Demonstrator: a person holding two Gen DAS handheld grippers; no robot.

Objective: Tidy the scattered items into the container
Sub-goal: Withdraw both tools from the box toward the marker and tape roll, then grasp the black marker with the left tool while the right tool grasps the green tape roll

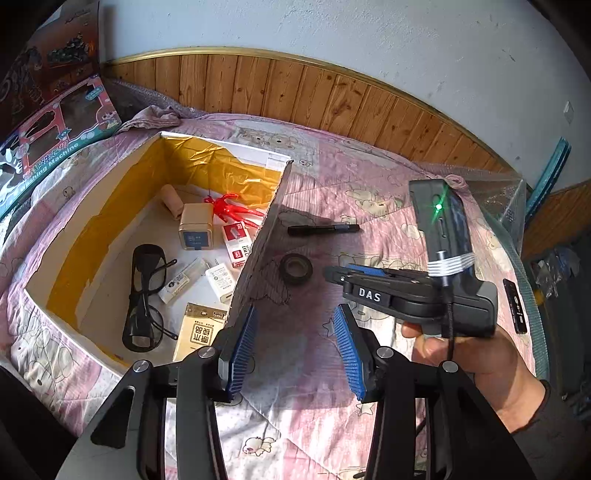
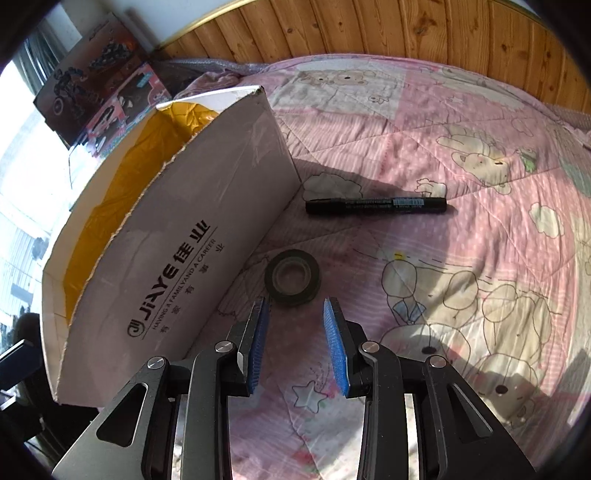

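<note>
Pink quilt [image 2: 424,122] w/ cartoon bears covers the bed; on it sits a cardboard box [image 2: 207,206], open at the top, gold foil lining inside. Two items lie outside the box on the quilt, both just right of its side wall: a black marker [image 2: 376,205] lying flat, and a roll of black tape [image 2: 292,276] lying flat, nearer the grippers than the marker. Marker and tape are apart from each other.

Right gripper [image 2: 295,345] is low over the quilt, jaws spread, nothing between them; tape sits just ahead of the blue pads [image 2: 335,347], not touching as far as can be seen. In the left wrist view the right gripper [image 1: 334,275] appears from the side, held by a hand [image 1: 476,365] in a dark sleeve, tips near the tape [image 1: 296,268].

Left gripper [image 1: 295,341] hangs over the box's near right corner, jaws spread & empty.

Inside the box [image 1: 255,254]: dark safety glasses [image 1: 146,295], red plastic figure [image 1: 231,206], small beige cube box [image 1: 196,231], red/white pack [image 1: 238,243], white charger [image 1: 220,281], beige roll [image 1: 172,201], yellow carton [image 1: 199,328].

Wood panelling [image 2: 424,26] runs along the wall behind; toy boxes [image 1: 55,122] stand left of the box.
</note>
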